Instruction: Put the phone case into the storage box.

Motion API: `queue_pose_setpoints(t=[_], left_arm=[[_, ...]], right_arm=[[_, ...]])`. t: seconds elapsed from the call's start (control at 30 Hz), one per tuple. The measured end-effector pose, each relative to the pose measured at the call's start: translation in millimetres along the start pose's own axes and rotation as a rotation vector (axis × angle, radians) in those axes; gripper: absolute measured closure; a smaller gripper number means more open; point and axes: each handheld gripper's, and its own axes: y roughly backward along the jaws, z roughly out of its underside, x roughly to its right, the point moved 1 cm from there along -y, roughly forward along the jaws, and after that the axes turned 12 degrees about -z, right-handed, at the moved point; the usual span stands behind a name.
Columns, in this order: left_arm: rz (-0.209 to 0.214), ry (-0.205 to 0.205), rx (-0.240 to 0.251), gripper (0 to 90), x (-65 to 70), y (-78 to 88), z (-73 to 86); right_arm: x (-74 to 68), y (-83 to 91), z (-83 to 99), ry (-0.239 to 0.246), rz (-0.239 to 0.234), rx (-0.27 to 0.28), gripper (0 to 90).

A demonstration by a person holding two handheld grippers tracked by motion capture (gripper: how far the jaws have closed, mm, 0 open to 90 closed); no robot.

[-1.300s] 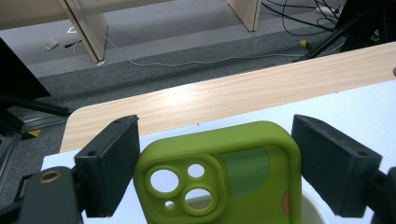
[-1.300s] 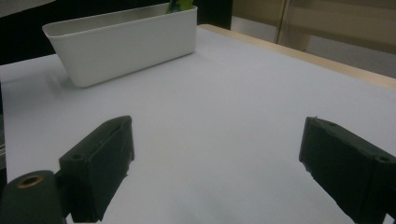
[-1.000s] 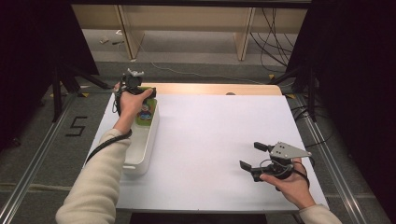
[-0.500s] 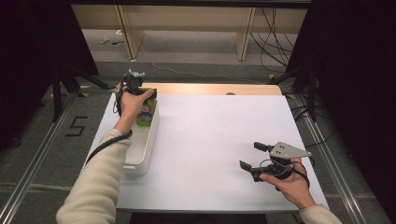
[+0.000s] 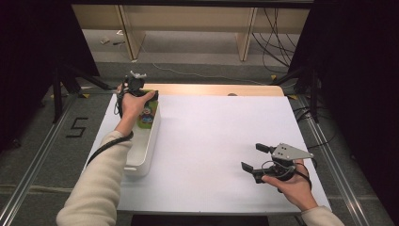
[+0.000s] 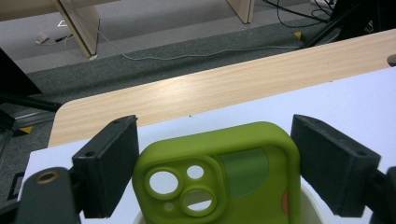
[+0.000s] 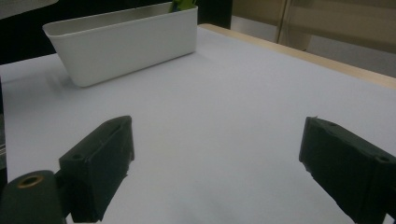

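We have the green phone case [image 6: 224, 175] upright between the jaws of the left gripper [image 6: 219, 172], which press on its two sides over the far end of the white bin [image 5: 143, 146]. We judge this a placing step: lower it inside, then release. The right gripper [image 5: 258, 157] rests on the surface [image 5: 211, 136], jaws wide and empty.

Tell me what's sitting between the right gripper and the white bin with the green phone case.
Nothing: the high view shows bare white table from the right gripper to the white bin, where the left gripper grips the green phone case.
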Motion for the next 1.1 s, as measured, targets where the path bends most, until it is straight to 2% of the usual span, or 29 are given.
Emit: queue_pose_setpoints(t=[0.57, 1.1], left_arm=[[0.012, -0.01, -0.012, 16.2, 0.8, -1.2, 0.4], [0.023, -0.003, -0.003, 14.6, 1.0, -1.6, 0.3]], right_arm=[[0.0, 0.0, 0.0, 0.0, 0.0, 0.0, 11.3], [0.0, 0.0, 0.1, 0.002, 0.001, -0.005, 11.2]])
